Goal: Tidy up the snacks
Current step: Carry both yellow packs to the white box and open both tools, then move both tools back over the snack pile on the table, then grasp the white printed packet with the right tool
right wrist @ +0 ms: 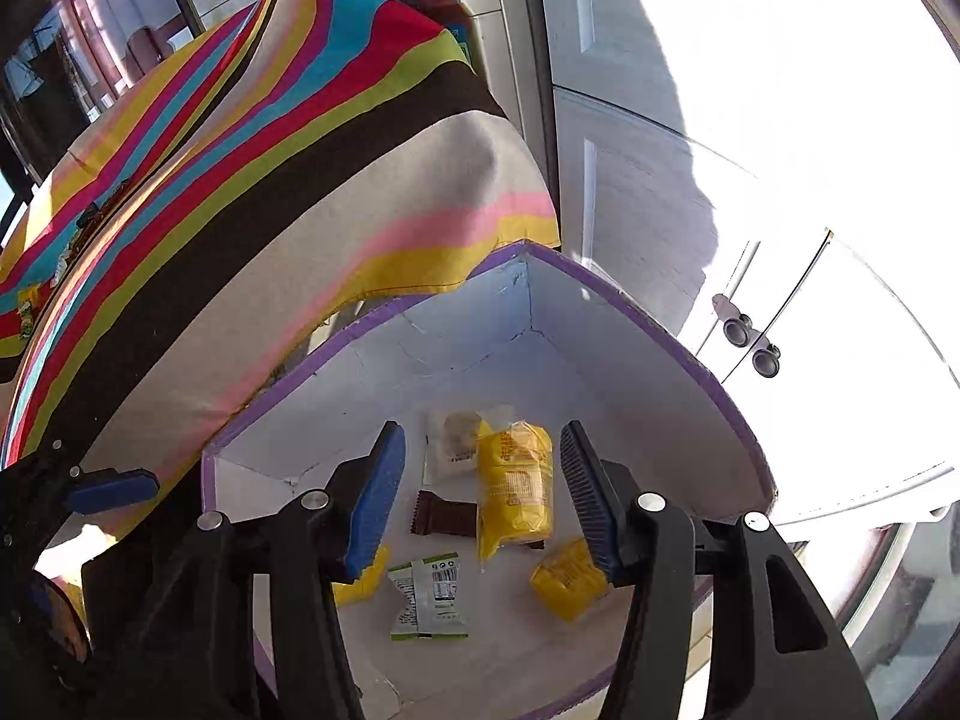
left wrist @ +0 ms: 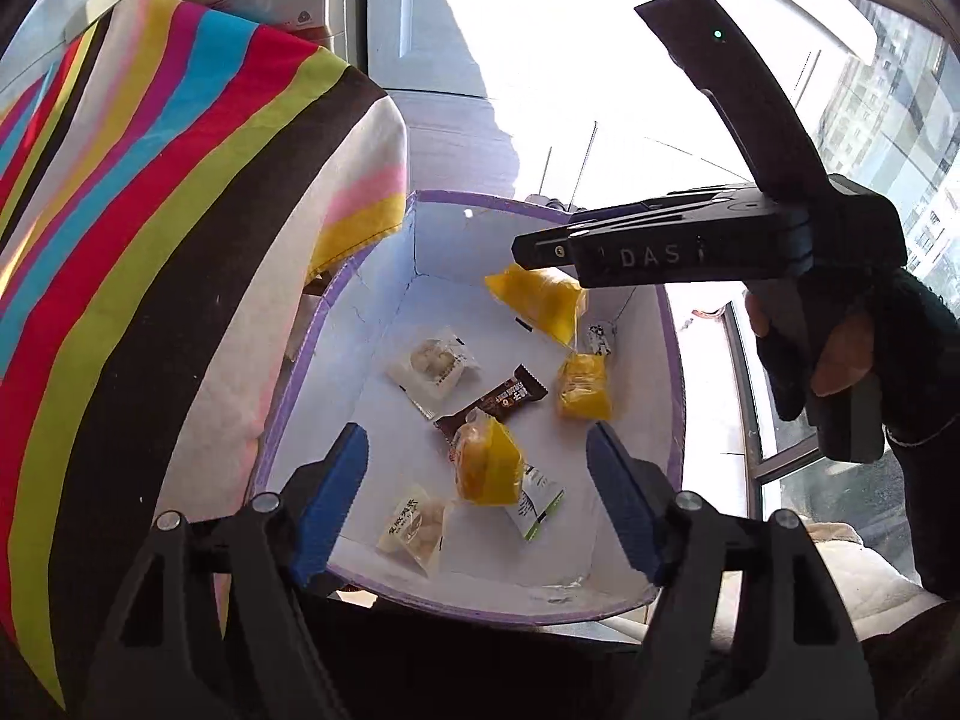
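Observation:
A white cardboard box with a purple rim sits below both grippers. In it lie several snacks: yellow packets, a brown chocolate bar, clear packets of pale round pieces, and a white-and-green packet. My left gripper is open over the box, with a yellow packet lying beneath the gap. My right gripper is open too; a long yellow packet is between its pads, untouched by them.
A striped cloth drapes over a raised surface left of the box, its corner overhanging the rim; a few snacks lie on it far left. White cabinet doors with knobs stand behind. A gloved hand holds the right gripper.

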Available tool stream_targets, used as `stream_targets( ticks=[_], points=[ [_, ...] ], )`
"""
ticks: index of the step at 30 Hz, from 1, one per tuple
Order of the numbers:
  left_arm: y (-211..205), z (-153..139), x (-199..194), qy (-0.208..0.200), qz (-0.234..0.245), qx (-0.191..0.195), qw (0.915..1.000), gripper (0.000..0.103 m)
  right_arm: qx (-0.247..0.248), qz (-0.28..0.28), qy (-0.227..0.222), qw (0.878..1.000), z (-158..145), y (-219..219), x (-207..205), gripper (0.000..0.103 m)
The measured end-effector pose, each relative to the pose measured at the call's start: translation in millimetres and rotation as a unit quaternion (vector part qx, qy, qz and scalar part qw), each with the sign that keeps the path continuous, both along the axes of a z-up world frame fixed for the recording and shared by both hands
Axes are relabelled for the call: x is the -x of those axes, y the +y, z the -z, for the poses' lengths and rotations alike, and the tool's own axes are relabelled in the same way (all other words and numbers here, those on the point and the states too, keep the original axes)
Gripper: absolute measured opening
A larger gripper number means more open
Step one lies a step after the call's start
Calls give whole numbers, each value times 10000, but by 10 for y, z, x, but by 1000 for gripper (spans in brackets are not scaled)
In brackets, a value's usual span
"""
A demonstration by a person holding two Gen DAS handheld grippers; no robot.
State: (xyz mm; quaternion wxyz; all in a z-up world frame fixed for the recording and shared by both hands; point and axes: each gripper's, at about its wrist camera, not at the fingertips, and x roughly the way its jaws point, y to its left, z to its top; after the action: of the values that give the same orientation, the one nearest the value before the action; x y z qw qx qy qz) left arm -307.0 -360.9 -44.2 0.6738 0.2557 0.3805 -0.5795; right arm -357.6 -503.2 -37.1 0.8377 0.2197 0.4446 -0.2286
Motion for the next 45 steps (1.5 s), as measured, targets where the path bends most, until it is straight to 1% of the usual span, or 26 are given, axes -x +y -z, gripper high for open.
stream_targets(
  ticks=[2,3,4,6,7,8,10,12,13,15,17,18,20,22,24,25,26,28,29,32,35,39,43,45],
  points=[
    [182,-146,-127,-134,-186,281,9993,92,0,59,-114,9999,-79,27,-94,64],
    [294,-220,-218,-251,-363,404,9982,96,14,63,-232,9997,-134,63,-159,65],
    [415,-306,-332,-374,-582,517,9963,98,1,20,-373,9993,-190,112,-234,65],
    [725,-451,-603,-520,-1052,665,9909,99,-88,-171,-797,9966,-336,245,-424,65],
    [904,-514,-749,-549,-1310,732,9871,100,-137,-302,-1006,9944,-408,330,-531,66],
    [1124,-577,-909,-568,-1630,789,9818,100,-154,-467,-1174,9919,-482,435,-654,70],
    [1518,-631,-1259,-569,-2320,834,9675,100,-95,-852,-1413,9863,-633,669,-907,72],
    [1955,-666,-1611,-535,-3087,837,9460,100,-49,-1266,-1580,9793,-752,935,-1176,72],
    [2196,-671,-1779,-490,-3479,843,9325,100,-61,-1467,-1657,9752,-802,1064,-1307,72],
    [2690,-701,-2093,-433,-4206,842,9023,100,-127,-1904,-1695,9669,-875,1339,-1614,79],
    [3145,-708,-2358,-506,-4882,691,8685,100,-132,-2293,-1657,9590,-910,1607,-1946,79],
    [3324,-693,-2472,-515,-5117,634,8553,100,-141,-2481,-1630,9548,-924,1763,-2116,80],
    [3666,-671,-2683,-538,-5472,511,8337,100,-196,-2896,-1525,9447,-926,2095,-2432,81],
    [3927,-642,-2853,-588,-5785,375,8127,100,-130,-3221,-1444,9355,-921,2423,-2727,81],
    [4120,-616,-2983,-574,-6013,288,7964,100,-80,-3636,-1342,9218,-895,2748,-3017,83],
    [4212,-600,-3024,-549,-6111,312,7890,100,-20,-3786,-1316,9161,-884,2884,-3149,83],
    [4276,-583,-3035,-486,-6180,361,7838,100,24,-3924,-1261,9111,-871,3017,-3287,84],
    [4352,-530,-3031,-182,-6246,512,7791,100,-15,-4188,-1198,9001,-850,3216,-3563,84],
    [4379,-526,-3022,-107,-6274,585,7765,100,-48,-4290,-1176,8956,-847,3316,-3713,84],
    [4410,-512,-3005,-8,-6358,727,7684,100,-101,-4413,-1130,8902,-850,3555,-4164,85],
    [4443,-478,-3037,162,-6384,827,7651,100,-251,-4405,-1168,8897,-871,3700,-4559,85],
    [4455,-473,-3043,210,-6380,924,7642,101,-673,-4368,-1119,8900,-836,3850,-5057,85],
    [4447,-463,-3052,231,-6379,957,7638,101,-597,-4310,-1030,8944,-808,3933,-5466,85],
    [4449,-461,-3045,245,-6376,995,7635,101,-535,-4223,-806,9013,-758,3941,-5664,85]
  ],
)
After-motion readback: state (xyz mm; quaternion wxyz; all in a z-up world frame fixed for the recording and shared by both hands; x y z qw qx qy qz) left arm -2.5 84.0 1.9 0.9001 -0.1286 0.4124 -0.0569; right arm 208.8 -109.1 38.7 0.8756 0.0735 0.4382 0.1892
